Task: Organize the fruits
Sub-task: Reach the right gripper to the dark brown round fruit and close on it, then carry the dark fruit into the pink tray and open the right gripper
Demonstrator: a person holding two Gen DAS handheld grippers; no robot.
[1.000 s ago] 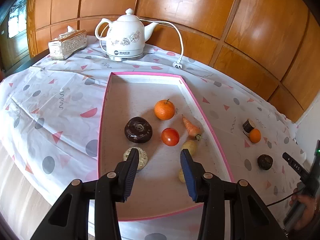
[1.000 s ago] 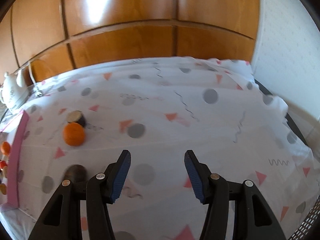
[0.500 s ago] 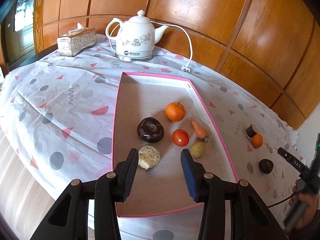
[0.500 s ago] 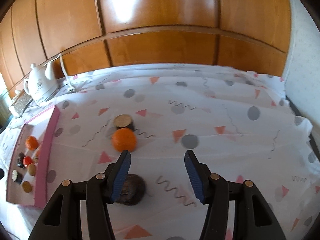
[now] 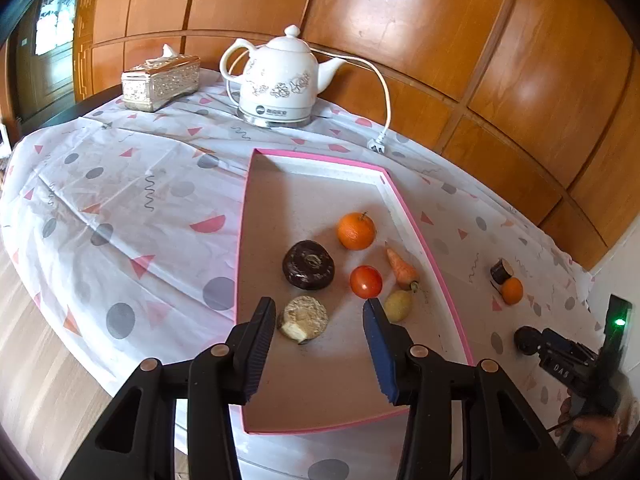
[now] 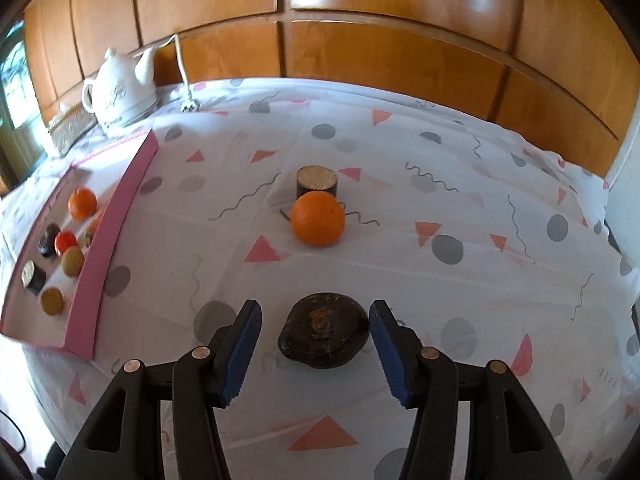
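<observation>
Far ahead of my left jaws stand a white kettle [image 5: 280, 80], its plug [image 5: 376, 145], and a tissue box [image 5: 160, 82].

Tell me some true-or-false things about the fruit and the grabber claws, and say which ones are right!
1. The dark brown fruit lies between the open fingers of the right gripper. True.
2. The tomato is on the tablecloth outside the pink tray. False: it sits inside the tray.
3. The left gripper is squeezing the carrot. False: it is open and holds nothing.
4. An orange rests on the tablecloth in front of a small dark cylinder. True.
5. The white kettle is plugged in. False: its plug lies loose on the cloth.
</observation>
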